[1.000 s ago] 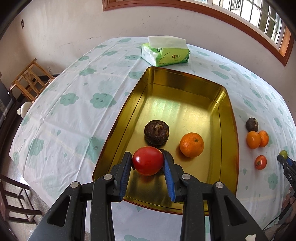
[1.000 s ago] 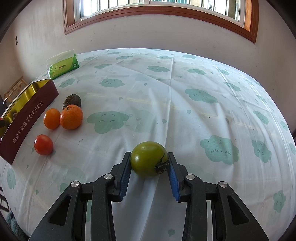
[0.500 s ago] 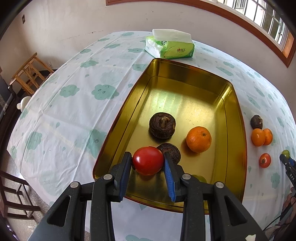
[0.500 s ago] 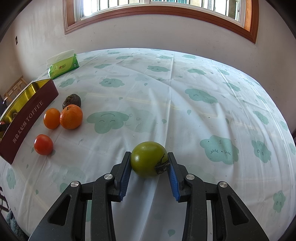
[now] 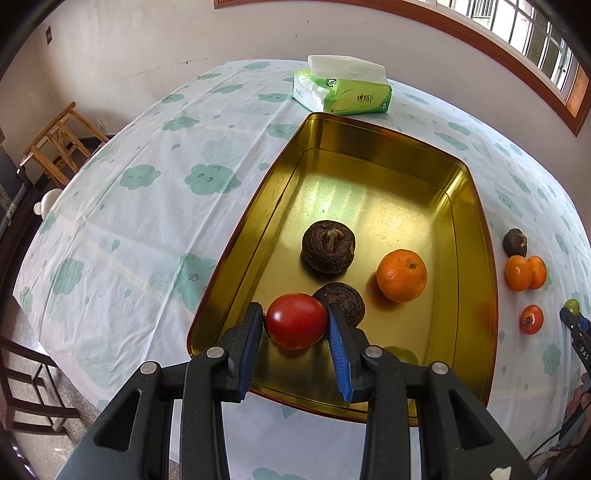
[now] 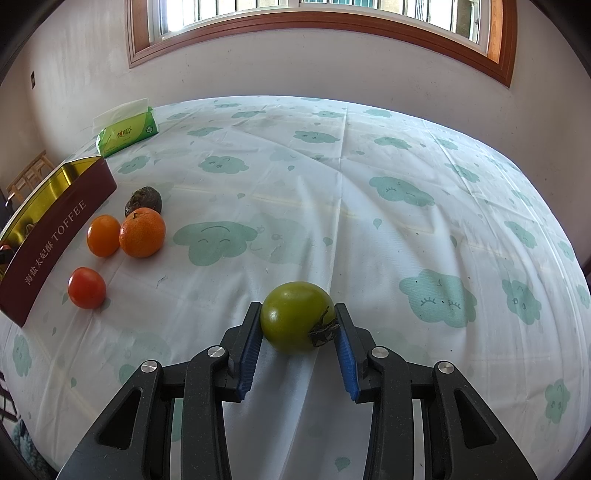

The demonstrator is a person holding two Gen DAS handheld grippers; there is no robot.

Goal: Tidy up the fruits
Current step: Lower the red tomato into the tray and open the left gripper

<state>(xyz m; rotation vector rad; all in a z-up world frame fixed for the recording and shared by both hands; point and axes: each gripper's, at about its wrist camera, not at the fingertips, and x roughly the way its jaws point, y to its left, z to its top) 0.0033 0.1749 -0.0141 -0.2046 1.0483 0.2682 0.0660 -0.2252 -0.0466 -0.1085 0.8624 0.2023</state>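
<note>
Tabletop (image 6: pixel 369 229) wears a cloud-print cloth under a wood-framed window (image 6: pixel 317 22). Left gripper (image 5: pixel 295 325) jaws clamp a red tomato (image 5: pixel 296 320) over the gold tin (image 5: pixel 469 236), lower centre; right gripper (image 6: pixel 298 325) jaws clamp a green tomato (image 6: pixel 295 314), bottom centre.

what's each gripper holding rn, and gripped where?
Left gripper: red tomato, pads on its two opposite sides, over the gold tin. Right gripper: green tomato, pads on its sides, stem beside one pad.

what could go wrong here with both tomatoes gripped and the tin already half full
1. The red tomato sits right against a brown fruit in the tin; letting go may send it rolling or knock that fruit.
2. Both are round and smooth, so a hard squeeze by the left tool or right tool on the green tomato could bruise or pop one out.
</note>
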